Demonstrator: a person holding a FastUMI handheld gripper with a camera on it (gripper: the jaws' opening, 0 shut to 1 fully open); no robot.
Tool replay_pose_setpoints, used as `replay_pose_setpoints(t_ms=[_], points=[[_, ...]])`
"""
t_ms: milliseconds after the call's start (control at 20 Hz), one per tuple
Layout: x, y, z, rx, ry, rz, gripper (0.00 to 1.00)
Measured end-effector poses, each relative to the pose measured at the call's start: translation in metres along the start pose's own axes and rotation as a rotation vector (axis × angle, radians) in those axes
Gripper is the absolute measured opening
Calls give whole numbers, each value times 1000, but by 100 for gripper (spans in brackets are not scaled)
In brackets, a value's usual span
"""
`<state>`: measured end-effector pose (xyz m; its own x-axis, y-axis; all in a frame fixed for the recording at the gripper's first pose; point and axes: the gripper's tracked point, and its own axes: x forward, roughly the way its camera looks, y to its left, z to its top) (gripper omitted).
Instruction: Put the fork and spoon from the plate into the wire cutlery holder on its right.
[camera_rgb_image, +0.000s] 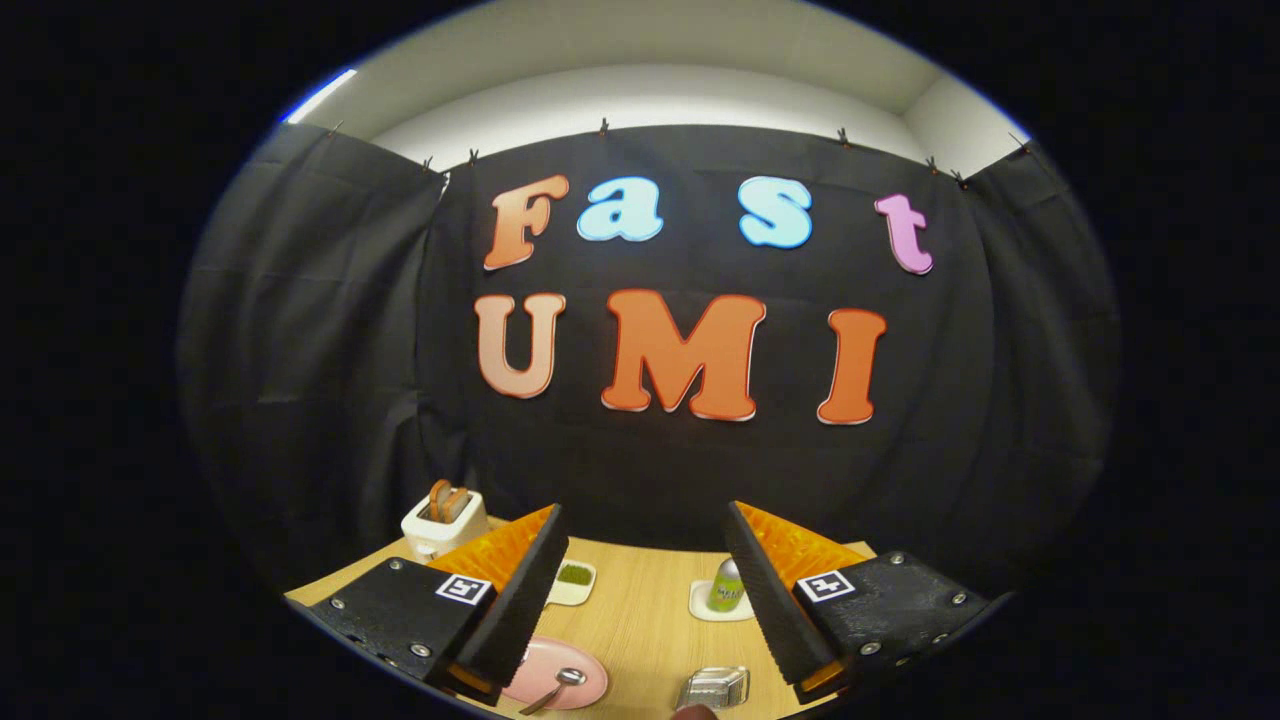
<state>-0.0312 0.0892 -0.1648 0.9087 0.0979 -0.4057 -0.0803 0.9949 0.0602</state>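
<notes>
My gripper (645, 580) is held high above the wooden table (640, 610), with its fingers wide apart and nothing between them. Far below, between the fingers, a pink plate (585, 687) lies near the left finger with a spoon (556, 688) resting on it. Part of the plate is hidden behind the left finger, and I cannot make out a fork. To the plate's right sits the wire cutlery holder (714, 688), seen from above.
A white toaster (443, 522) with bread in it stands at the table's far left. A small white dish with something green (573, 580) and a green bottle on a white coaster (726, 590) sit farther back between the fingers.
</notes>
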Motion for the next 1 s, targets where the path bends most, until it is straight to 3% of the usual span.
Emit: replay_pose_setpoints(t_ms=[350,700,1000], points=[[16,55,-111,-10,301,77,95],[8,86,-221,67,639,85,94],[-2,108,-296,88,839,75,93]])
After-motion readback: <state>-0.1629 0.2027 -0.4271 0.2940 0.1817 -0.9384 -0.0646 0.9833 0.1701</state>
